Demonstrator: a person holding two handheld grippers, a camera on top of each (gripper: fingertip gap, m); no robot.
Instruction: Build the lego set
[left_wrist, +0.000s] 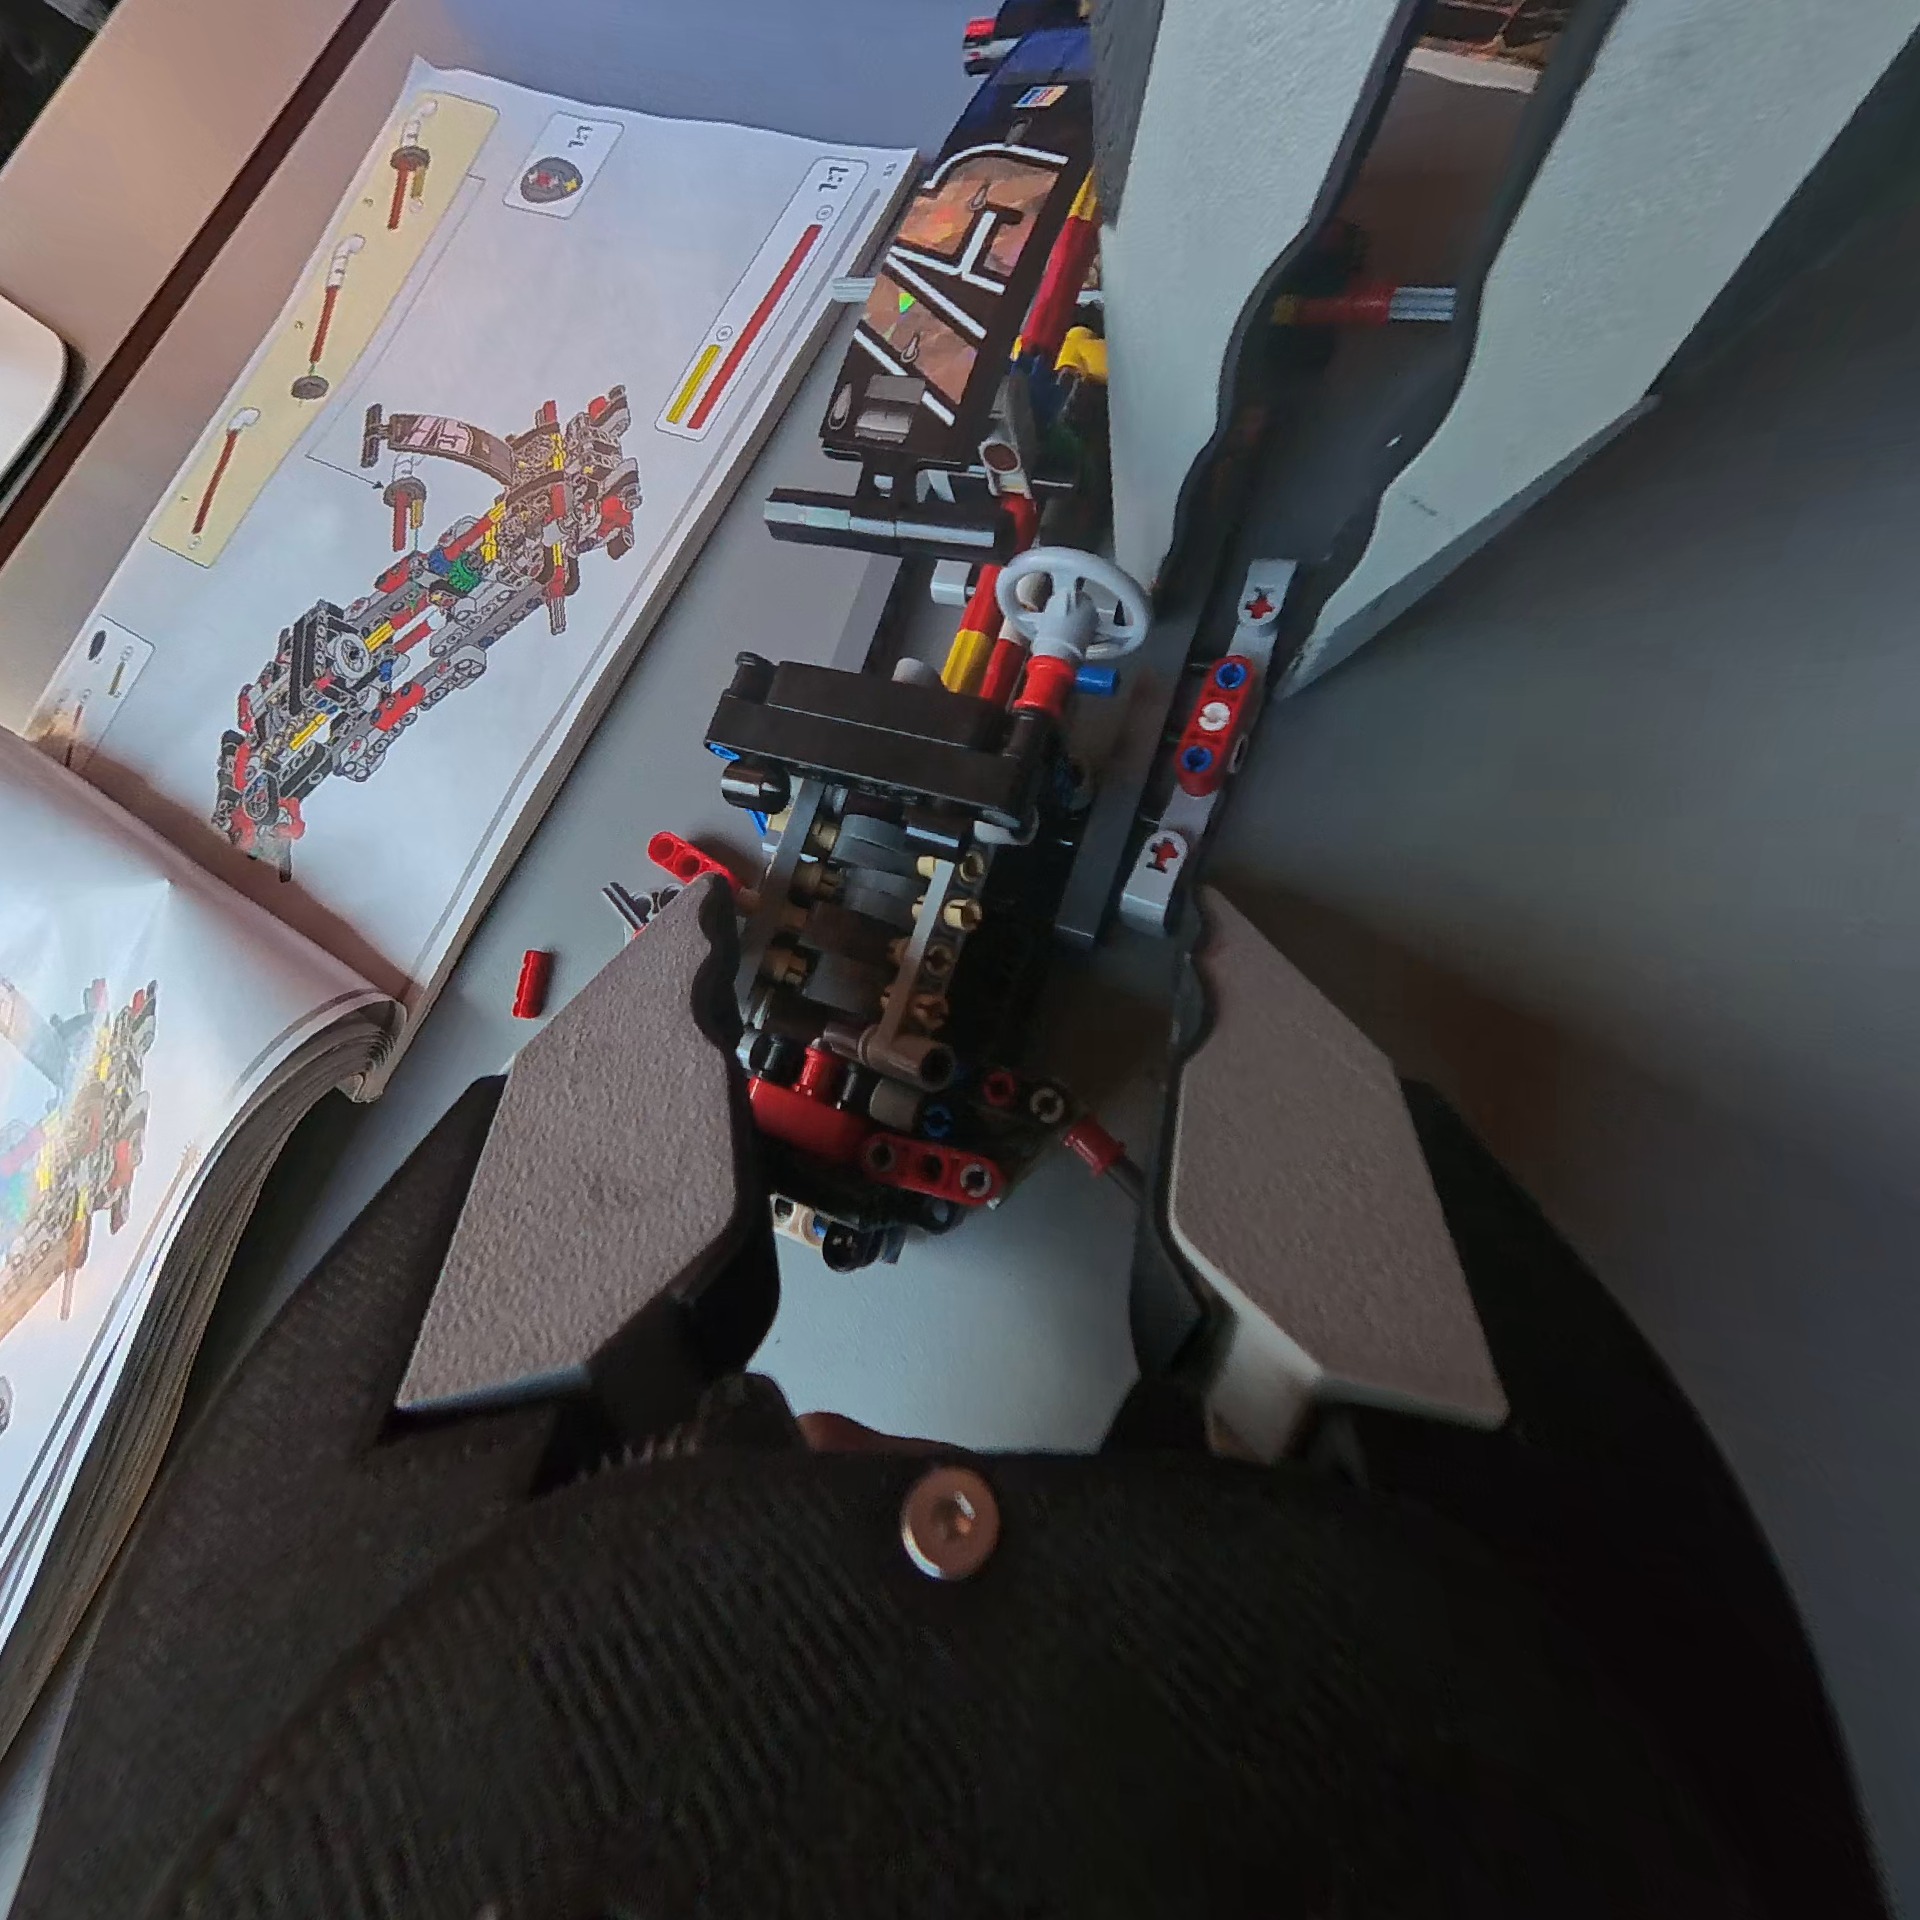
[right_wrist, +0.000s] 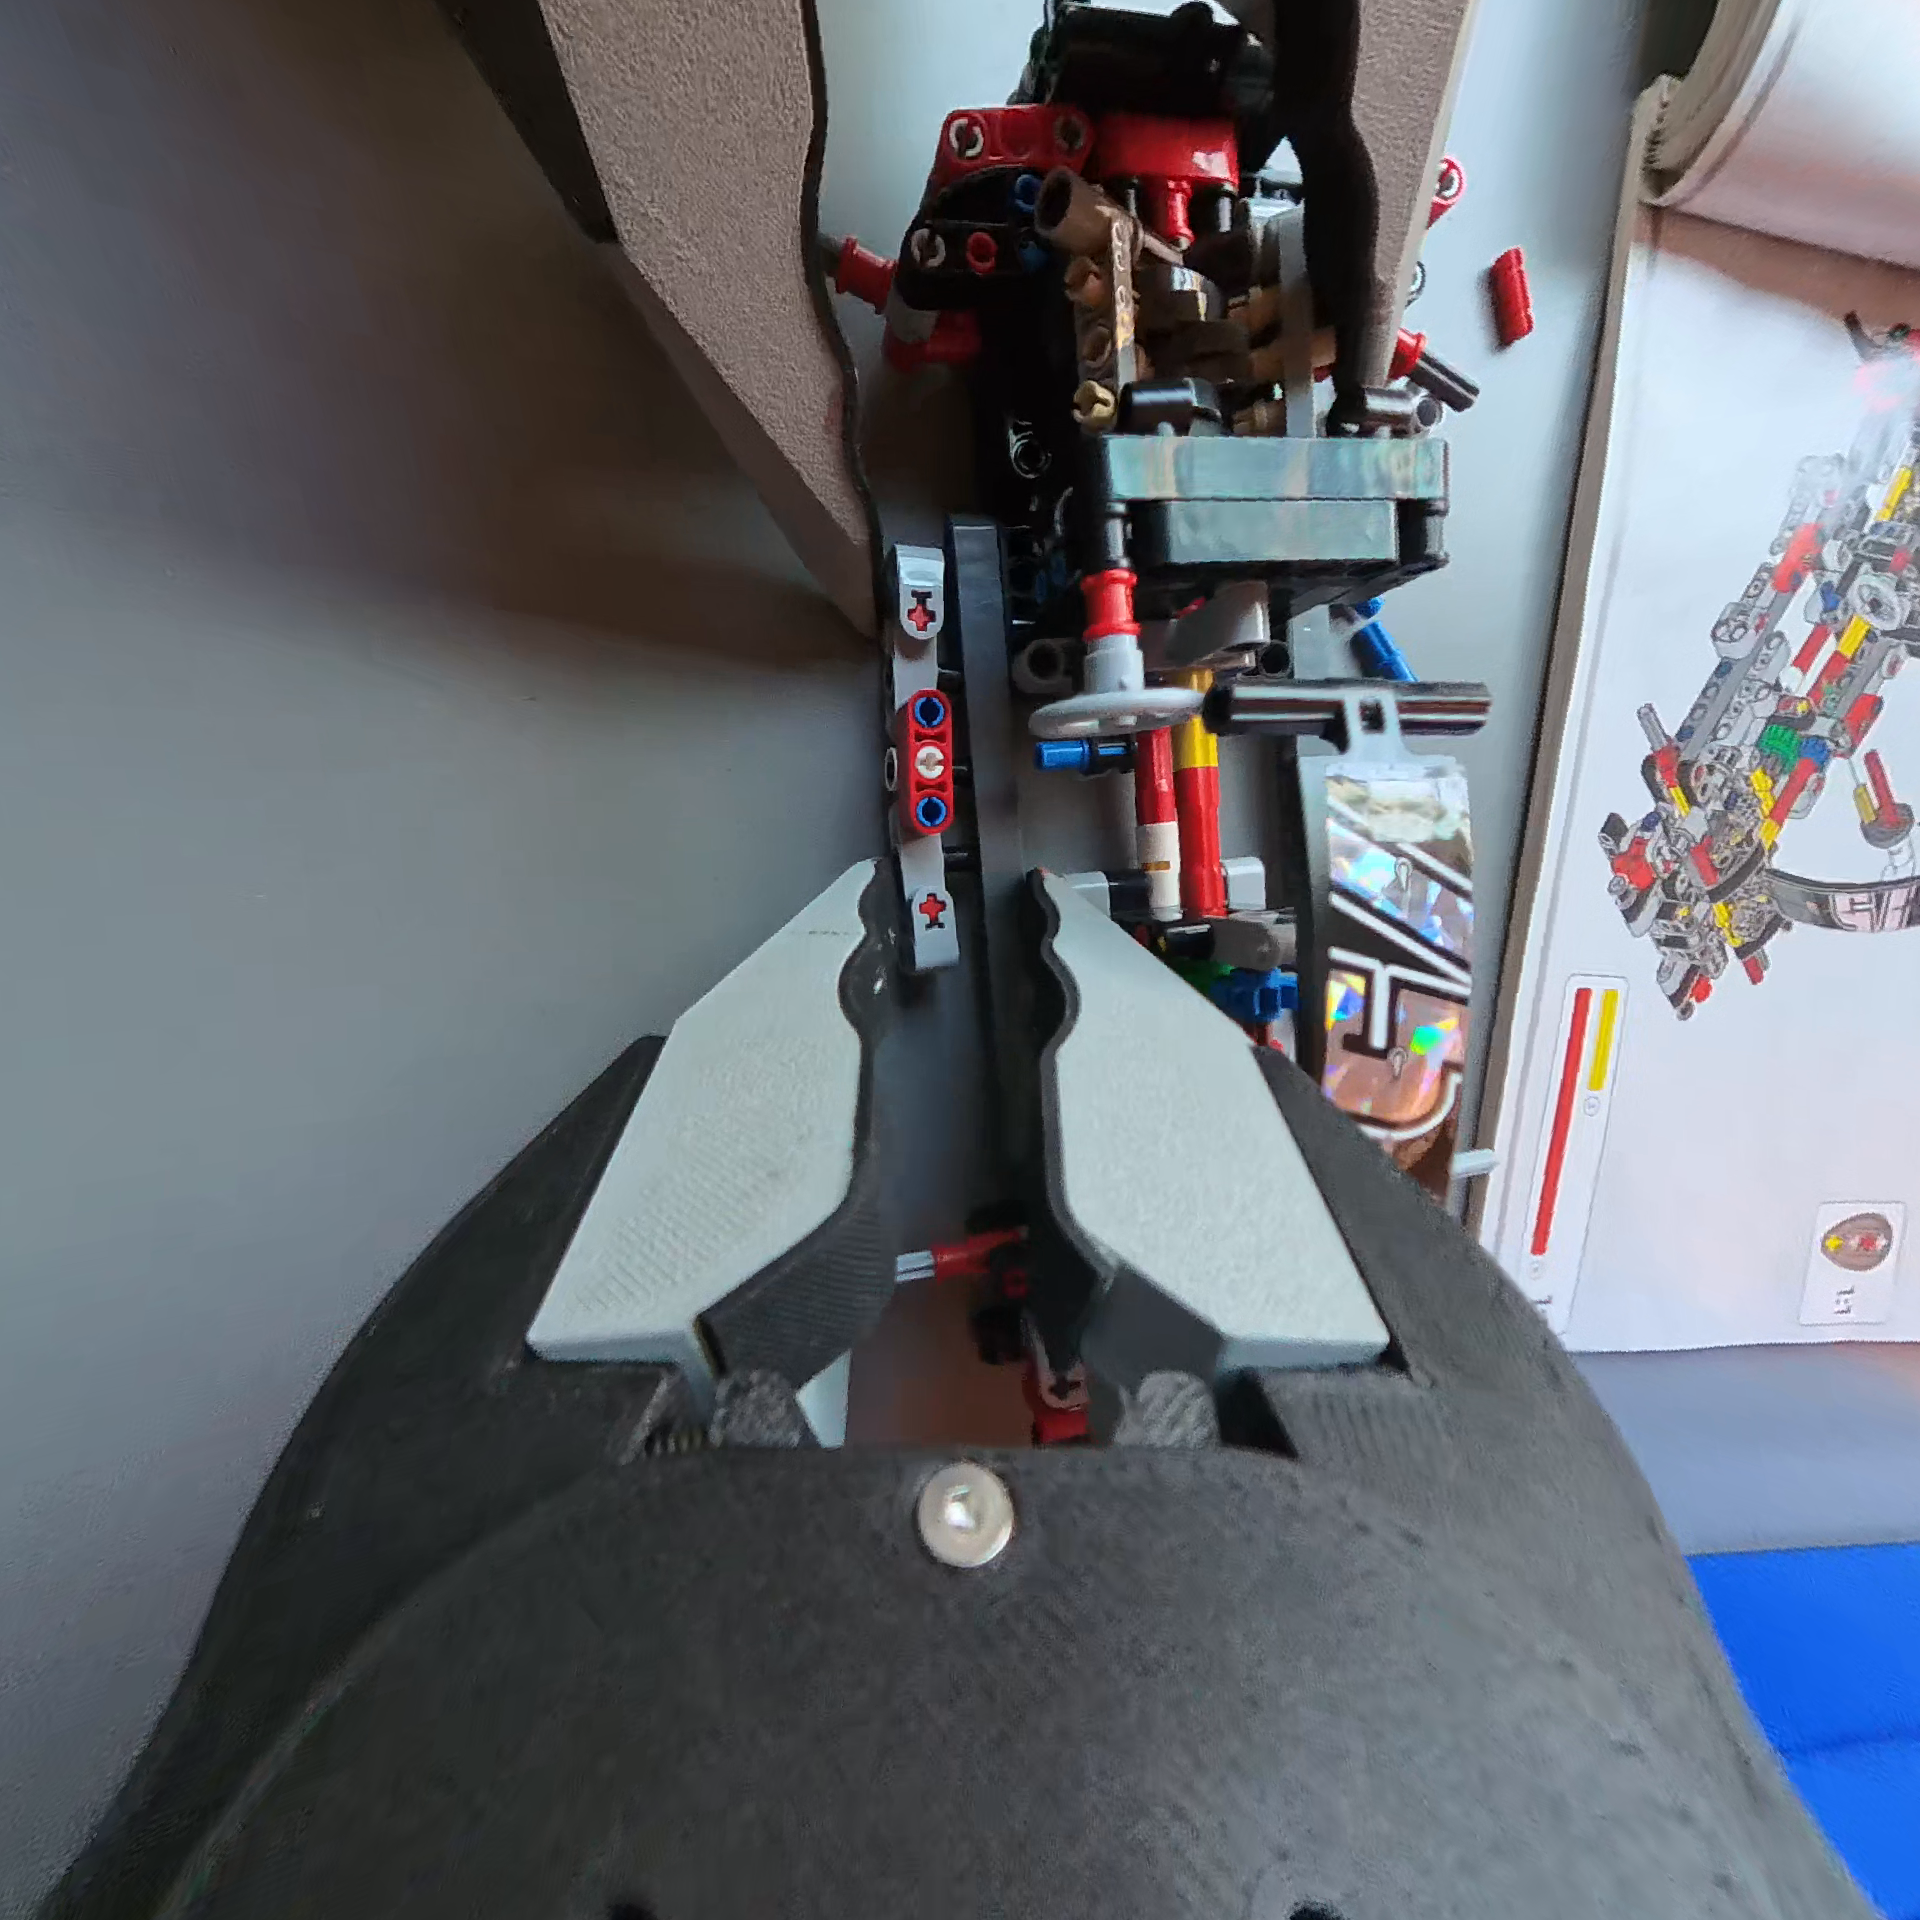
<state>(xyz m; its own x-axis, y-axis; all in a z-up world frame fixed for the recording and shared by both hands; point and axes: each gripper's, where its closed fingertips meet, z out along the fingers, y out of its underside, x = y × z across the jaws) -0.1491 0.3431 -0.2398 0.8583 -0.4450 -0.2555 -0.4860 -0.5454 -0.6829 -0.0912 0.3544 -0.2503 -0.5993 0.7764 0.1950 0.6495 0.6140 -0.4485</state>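
My left tongs (left_wrist: 956, 935) stand wide around one end of the brick model (left_wrist: 894, 894) on the grey desk (left_wrist: 1558, 935); whether both pads press it, I cannot tell. My right tongs (right_wrist: 961, 914) are narrow, clamped on its dark grey side beam (right_wrist: 977, 665). An open booklet (left_wrist: 468, 468) and a red pin (left_wrist: 532, 980) lie beside.
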